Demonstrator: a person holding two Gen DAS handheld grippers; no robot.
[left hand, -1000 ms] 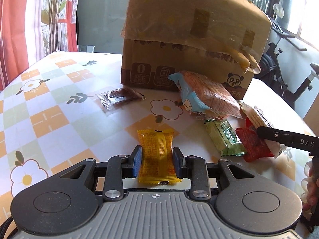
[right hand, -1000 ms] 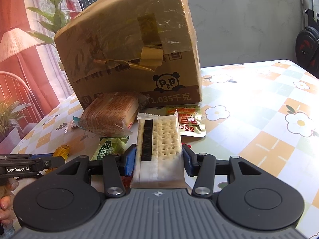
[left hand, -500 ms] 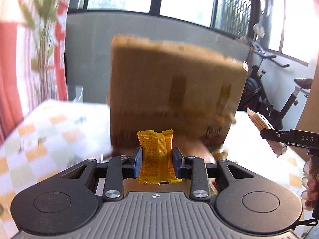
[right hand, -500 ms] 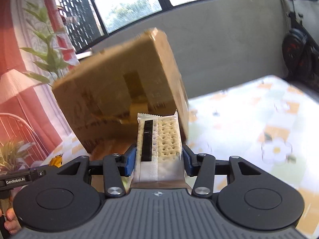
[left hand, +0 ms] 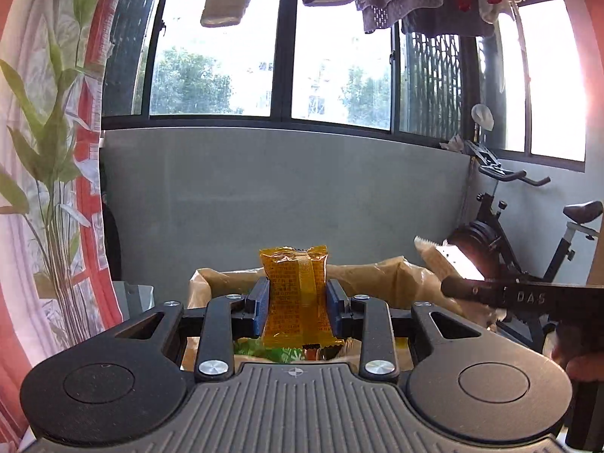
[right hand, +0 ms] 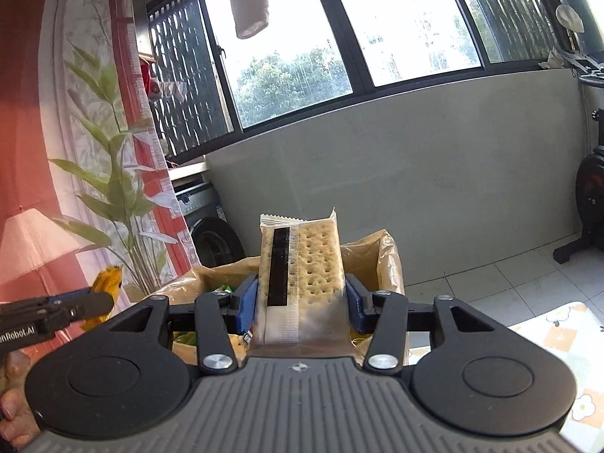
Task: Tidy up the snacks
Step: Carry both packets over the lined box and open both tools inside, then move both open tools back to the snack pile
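My left gripper (left hand: 297,302) is shut on an orange-yellow snack packet (left hand: 296,294) and holds it upright above the open top of the cardboard box (left hand: 381,275). My right gripper (right hand: 301,298) is shut on a clear cracker packet (right hand: 302,268) with a black stripe, also held over the open box (right hand: 373,253). Green snack wrappers (left hand: 260,349) show inside the box below the fingers. The right gripper with the crackers shows at the right of the left wrist view (left hand: 464,287). The left gripper with the orange packet shows at the left of the right wrist view (right hand: 96,300).
A grey wall and windows with hanging laundry stand behind the box. An exercise bike (left hand: 528,241) is at the right. A plant and red curtain (right hand: 113,188) are at the left. The flowered tablecloth (right hand: 558,332) shows at lower right.
Both grippers rose from table level to above the box rim, each keeping its packet. The box's open top and contents came into view; the table snacks dropped out of sight.
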